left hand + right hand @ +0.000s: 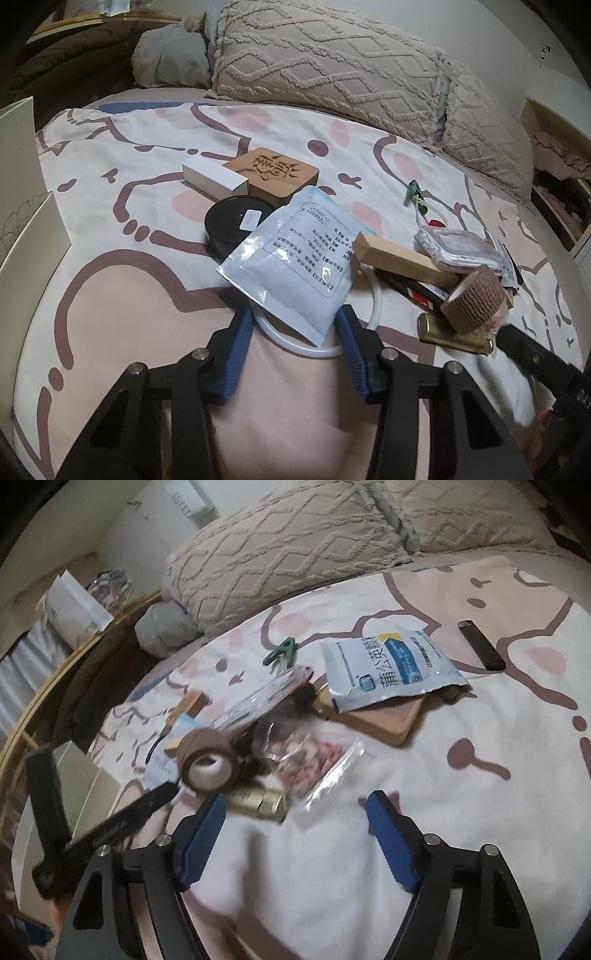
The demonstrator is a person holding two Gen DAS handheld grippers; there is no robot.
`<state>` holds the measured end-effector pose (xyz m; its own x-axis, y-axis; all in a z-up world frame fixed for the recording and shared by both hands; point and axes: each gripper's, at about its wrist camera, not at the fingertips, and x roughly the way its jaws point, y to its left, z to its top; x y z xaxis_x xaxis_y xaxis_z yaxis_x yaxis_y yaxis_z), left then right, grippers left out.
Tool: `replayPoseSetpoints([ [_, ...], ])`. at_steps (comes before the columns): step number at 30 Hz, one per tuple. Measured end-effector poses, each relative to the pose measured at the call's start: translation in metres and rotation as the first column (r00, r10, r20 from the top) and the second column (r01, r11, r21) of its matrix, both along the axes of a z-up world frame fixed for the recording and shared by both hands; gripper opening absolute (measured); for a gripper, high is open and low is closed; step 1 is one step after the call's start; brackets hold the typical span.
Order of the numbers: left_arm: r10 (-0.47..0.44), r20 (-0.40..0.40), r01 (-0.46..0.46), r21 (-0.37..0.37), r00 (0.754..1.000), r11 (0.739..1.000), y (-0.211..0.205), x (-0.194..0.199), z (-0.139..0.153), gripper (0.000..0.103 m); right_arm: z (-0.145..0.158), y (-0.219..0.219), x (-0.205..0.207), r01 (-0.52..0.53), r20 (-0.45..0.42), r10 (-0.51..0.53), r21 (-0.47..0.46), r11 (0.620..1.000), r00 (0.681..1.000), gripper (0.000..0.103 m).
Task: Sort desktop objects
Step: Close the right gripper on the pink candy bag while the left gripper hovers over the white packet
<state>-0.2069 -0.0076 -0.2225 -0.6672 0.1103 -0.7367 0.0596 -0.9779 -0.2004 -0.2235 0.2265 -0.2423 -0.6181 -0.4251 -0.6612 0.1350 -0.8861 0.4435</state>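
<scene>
While both grippers are hovering over the patterned bedsheet (147, 280):
Left gripper (293, 325): jaws standing spread, flanking pale-blue printed sachet (291, 266).
Right gripper (295, 812): jaws standing spread, nearing gold metal tube (258, 803) below brown bandage roll (208, 762).

From your left wrist view, the printed pouch (291, 266) lies near centre, its near corner between the left gripper (295, 347) fingers and over the tube loop (295, 341). Behind it sits the round tin (231, 229); farther back the small box (216, 181) leans on the carved block (275, 175). To the right the tape roll (476, 301) rests on the metal tube (454, 334), with the wooden stick (402, 260) just behind
</scene>
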Motion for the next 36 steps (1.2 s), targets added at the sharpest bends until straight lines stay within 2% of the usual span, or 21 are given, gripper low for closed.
replayPoseSetpoints([
  [3, -0.005, -0.004, 0.005, 0.000, 1.000, 1.000, 0.001, 0.002, 0.000, 0.044, -0.001, -0.004, -0.006, 0.005, -0.014, -0.005, 0.022, 1.000, 1.000, 0.072],
  [5, -0.011, -0.007, 0.011, -0.002, 1.000, 1.000, 0.002, 0.003, 0.000, 0.041, -0.002, -0.003, -0.008, 0.017, -0.024, -0.017, 0.020, 1.000, 1.000, 0.062],
  [6, -0.013, -0.008, 0.013, -0.004, 1.000, 1.000, 0.003, 0.004, 0.000, 0.040, -0.003, -0.002, -0.009, 0.017, -0.024, -0.016, 0.014, 1.000, 1.000, 0.060],
  [9, -0.022, -0.012, 0.022, -0.013, 1.000, 1.000, 0.006, 0.007, 0.001, 0.040, -0.005, 0.002, -0.009, 0.011, -0.030, -0.011, -0.011, 1.000, 0.999, 0.046],
  [11, -0.028, -0.015, 0.028, -0.013, 0.999, 1.000, 0.008, 0.010, 0.002, 0.039, -0.006, 0.002, -0.008, -0.002, -0.034, 0.001, -0.027, 1.000, 0.999, 0.031],
  [14, -0.035, -0.016, 0.035, -0.007, 0.999, 0.999, 0.009, 0.014, 0.002, 0.038, -0.006, 0.001, -0.006, -0.021, -0.048, 0.018, -0.048, 0.999, 0.999, 0.022],
  [20, -0.036, -0.019, 0.037, 0.024, 0.999, 0.999, 0.008, 0.021, 0.002, 0.039, -0.004, -0.003, 0.000, -0.053, -0.075, 0.050, -0.050, 0.997, 0.996, 0.017],
  [21, -0.038, -0.019, 0.038, 0.036, 0.999, 0.999, 0.007, 0.022, 0.002, 0.044, -0.003, -0.004, 0.001, -0.058, -0.079, 0.054, -0.048, 0.997, 0.995, 0.017],
  [23, -0.055, -0.021, 0.056, 0.063, 0.998, 0.996, 0.008, 0.023, 0.002, 0.060, -0.003, -0.005, 0.003, -0.063, -0.084, 0.059, -0.047, 0.997, 0.995, 0.017],
  [24, -0.072, -0.019, 0.073, 0.070, 0.997, 0.995, 0.011, 0.023, 0.002, 0.073, -0.003, -0.005, 0.004, -0.064, -0.085, 0.060, -0.048, 0.997, 0.995, 0.017],
  [25, -0.090, -0.019, 0.091, 0.051, 0.996, 0.994, 0.017, 0.023, 0.002, 0.079, -0.003, -0.004, 0.006, -0.064, -0.084, 0.060, -0.051, 0.997, 0.995, 0.017],
  [28, -0.110, 0.009, 0.111, -0.057, 0.994, 0.992, 0.036, 0.021, 0.001, 0.085, -0.004, -0.002, 0.008, -0.062, -0.081, 0.057, -0.061, 0.996, 0.995, 0.017],
  [30, -0.108, 0.030, 0.111, -0.123, 0.994, 0.986, 0.046, 0.017, -0.001, 0.086, -0.004, -0.002, 0.010, -0.060, -0.080, 0.055, -0.063, 0.996, 0.995, 0.017],
  [36, -0.056, 0.050, 0.060, -0.074, 0.997, 0.995, 0.034, 0.001, -0.004, 0.087, -0.005, -0.003, 0.015, -0.057, -0.080, 0.052, -0.064, 0.996, 0.995, 0.017],
])
